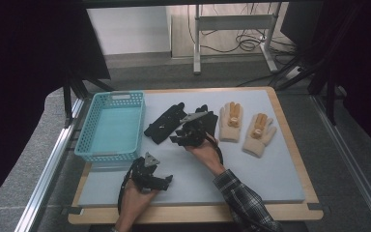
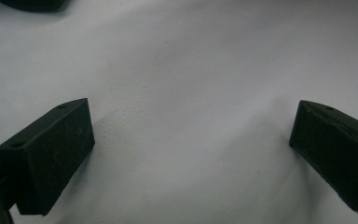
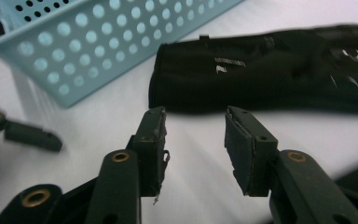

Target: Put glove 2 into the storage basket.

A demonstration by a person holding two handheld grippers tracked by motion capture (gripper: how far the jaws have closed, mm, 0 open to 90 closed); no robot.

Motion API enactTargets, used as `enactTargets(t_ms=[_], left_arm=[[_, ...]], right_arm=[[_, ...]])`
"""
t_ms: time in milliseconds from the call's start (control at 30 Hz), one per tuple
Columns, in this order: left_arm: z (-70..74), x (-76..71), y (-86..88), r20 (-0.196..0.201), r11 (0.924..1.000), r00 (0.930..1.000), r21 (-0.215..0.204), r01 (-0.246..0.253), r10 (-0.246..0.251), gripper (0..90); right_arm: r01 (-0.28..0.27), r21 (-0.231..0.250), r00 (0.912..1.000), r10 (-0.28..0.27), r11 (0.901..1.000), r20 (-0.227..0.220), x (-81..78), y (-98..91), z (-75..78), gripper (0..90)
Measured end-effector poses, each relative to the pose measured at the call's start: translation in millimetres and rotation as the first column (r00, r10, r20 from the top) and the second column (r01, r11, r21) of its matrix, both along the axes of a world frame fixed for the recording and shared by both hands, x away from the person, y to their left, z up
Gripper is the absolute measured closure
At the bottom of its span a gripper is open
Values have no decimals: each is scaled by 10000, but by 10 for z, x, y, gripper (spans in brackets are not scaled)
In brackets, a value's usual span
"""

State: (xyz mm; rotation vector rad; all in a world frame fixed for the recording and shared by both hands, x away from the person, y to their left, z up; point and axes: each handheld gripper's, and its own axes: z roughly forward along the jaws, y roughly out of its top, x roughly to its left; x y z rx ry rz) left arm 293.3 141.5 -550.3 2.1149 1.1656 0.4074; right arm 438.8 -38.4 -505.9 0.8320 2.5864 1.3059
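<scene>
While my left gripper idles wide open on the near mat, my right gripper, jaws partly parted and empty, is the nearer one to the black glove. It lies just beyond the fingertips, long axis crosswise, cuff toward the blue basket at far left.

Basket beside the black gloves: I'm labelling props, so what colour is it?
Light blue basket with perforated walls, clearest in the high view.
</scene>
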Motion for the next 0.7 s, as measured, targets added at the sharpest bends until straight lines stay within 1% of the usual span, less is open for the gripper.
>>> enactTargets(t_ms=[167,233,333,367,433,467,500,567,600,633,667,700], left_arm=[[0,3,4,-2,10000,10000,15,29,-29,2],[0,2,3,-3,10000,10000,-6,23,-23,2],[0,3,4,5,10000,10000,10,25,-25,2],[0,2,3,-6,10000,10000,-4,16,-16,2],[0,2,4,-11,10000,10000,-8,18,-18,2],[0,2,4,-12,10000,10000,-8,16,-16,2],[0,2,3,-12,10000,10000,-10,16,-16,2],[0,3,4,-15,10000,10000,-10,16,-16,2],[0,3,4,-16,10000,10000,-10,18,-18,2],[0,3,4,-16,10000,10000,-7,18,-18,2],[0,3,4,-15,10000,10000,-8,18,-18,2],[0,3,4,-12,10000,10000,-4,21,-21,2]], right_arm=[[-101,86,9999,101,9999,26,81,281,-4,499],[-166,-17,9998,166,9999,66,102,385,-28,473],[-113,-349,9998,120,9993,174,139,549,-107,425],[-113,-501,9997,123,9987,209,155,597,-147,423],[-134,-1049,9992,172,9944,354,167,686,-233,431],[-36,-1380,9975,134,9904,699,146,728,-279,468],[44,-1512,9946,113,9885,1028,124,742,-287,491],[272,-1828,9891,0,9828,1471,90,767,-281,662],[182,-1718,9913,47,9850,1316,93,758,-262,773],[129,-1658,9932,66,9861,1164,101,745,-252,832],[19,-1565,9946,143,9877,1025,110,727,-241,874],[-35,-1572,9952,187,9876,958,102,709,-227,877]])
